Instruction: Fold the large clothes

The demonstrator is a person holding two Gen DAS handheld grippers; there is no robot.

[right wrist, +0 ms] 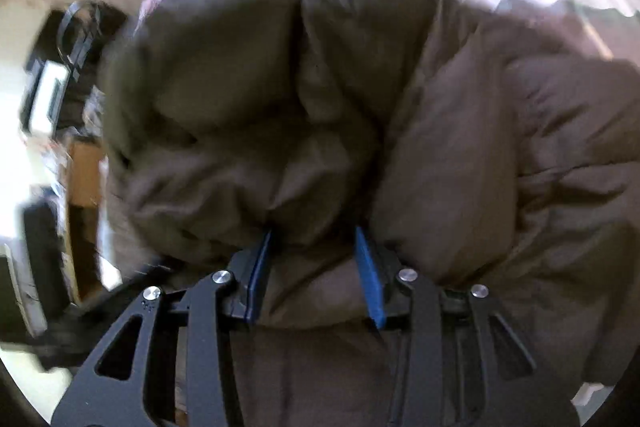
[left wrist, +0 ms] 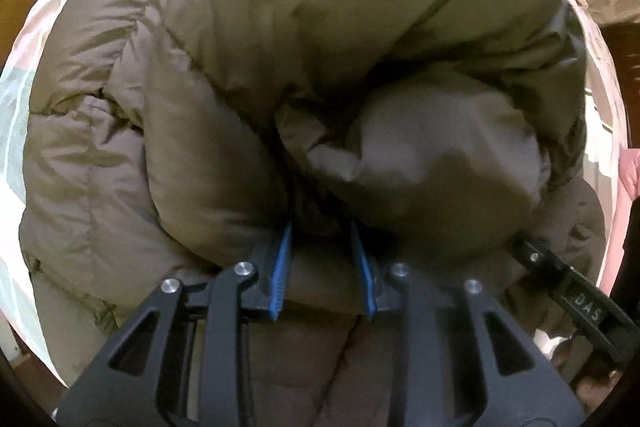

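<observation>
On pale sheet [left wrist: 24,131], puffy olive jacket [left wrist: 280,47] — pinched by both hand-held grippers

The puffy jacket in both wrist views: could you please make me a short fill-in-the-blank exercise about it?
1. The puffy jacket has an olive-____ colour.
2. The pads of the left gripper are ____ in colour.
3. The right gripper has jacket ____ bunched between its jaws.
4. The jacket lies on a pale ____.

Missing words: brown; blue; fabric; sheet
</observation>
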